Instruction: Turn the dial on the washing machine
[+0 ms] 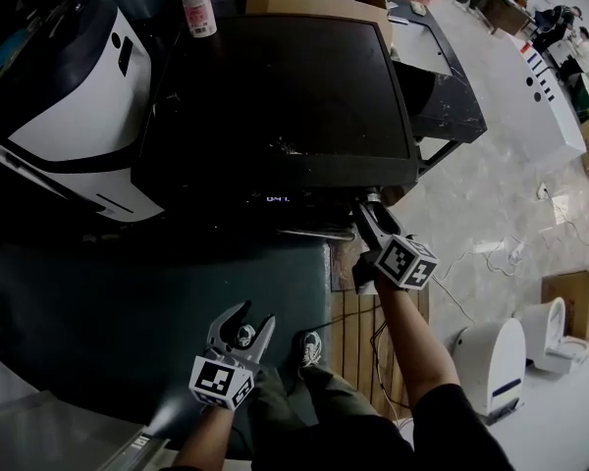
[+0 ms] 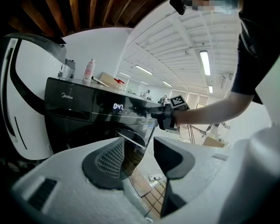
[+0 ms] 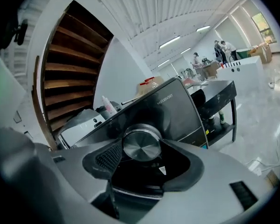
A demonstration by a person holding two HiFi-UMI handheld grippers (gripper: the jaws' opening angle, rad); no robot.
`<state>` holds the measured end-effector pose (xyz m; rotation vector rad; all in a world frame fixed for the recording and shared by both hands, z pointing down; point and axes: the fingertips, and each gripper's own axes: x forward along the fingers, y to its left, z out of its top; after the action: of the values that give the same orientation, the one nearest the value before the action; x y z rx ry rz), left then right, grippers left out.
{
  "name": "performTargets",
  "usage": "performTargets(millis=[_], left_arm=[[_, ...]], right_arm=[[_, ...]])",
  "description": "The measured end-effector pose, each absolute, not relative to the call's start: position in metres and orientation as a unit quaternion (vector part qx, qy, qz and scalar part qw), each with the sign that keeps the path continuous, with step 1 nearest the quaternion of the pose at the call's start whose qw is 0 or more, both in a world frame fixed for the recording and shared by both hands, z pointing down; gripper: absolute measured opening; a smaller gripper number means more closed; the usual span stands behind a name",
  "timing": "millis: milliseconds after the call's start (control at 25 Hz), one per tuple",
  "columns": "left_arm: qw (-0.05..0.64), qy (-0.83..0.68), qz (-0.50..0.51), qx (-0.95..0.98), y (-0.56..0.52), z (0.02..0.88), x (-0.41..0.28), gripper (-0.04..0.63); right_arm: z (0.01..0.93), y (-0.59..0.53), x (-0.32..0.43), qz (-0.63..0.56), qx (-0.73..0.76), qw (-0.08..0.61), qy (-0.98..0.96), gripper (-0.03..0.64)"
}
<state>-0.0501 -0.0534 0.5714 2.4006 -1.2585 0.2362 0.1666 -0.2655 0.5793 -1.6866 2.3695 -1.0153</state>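
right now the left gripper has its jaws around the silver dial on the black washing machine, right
Not the left one. The right gripper has the silver dial between its jaws on the black washing machine, as the right gripper view shows. The left gripper holds its jaws apart on nothing.

Pink-white bottle (image 1: 194,3) upright near white appliance (image 1: 69,96); cardboard box (image 1: 569,300) on floor (image 1: 501,180), right.

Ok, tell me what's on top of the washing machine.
A white bottle stands at the washing machine's back left corner, and a cardboard box lies along its back edge. What lies behind the box is hidden.
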Motion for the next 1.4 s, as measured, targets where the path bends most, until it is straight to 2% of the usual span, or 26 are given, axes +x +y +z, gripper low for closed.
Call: performTargets(millis=[480, 760, 1080, 1240, 1400], left_arm=[[0.214, -0.451, 0.085, 0.862, -0.055, 0.573, -0.029, 0.188], [0.218, -0.451, 0.084, 0.861, -0.059, 0.574, -0.015, 0.187], [0.223, -0.446, 0.086, 0.863, -0.066, 0.576, 0.0, 0.186], [0.225, -0.444, 0.087, 0.863, -0.068, 0.578, 0.004, 0.186], [0.227, -0.44, 0.086, 0.864, -0.069, 0.579, 0.006, 0.186]], right_arm=[[0.584, -0.264, 0.17, -0.479, -0.47, 0.155, 0.725, 0.265], [0.593, -0.263, 0.179, -0.522, -0.445, 0.177, 0.706, 0.265], [0.6, -0.266, 0.18, -0.596, -0.34, 0.312, 0.657, 0.265], [0.6, -0.267, 0.179, -0.601, -0.323, 0.329, 0.652, 0.265], [0.599, -0.268, 0.182, -0.582, -0.338, 0.313, 0.67, 0.273]])
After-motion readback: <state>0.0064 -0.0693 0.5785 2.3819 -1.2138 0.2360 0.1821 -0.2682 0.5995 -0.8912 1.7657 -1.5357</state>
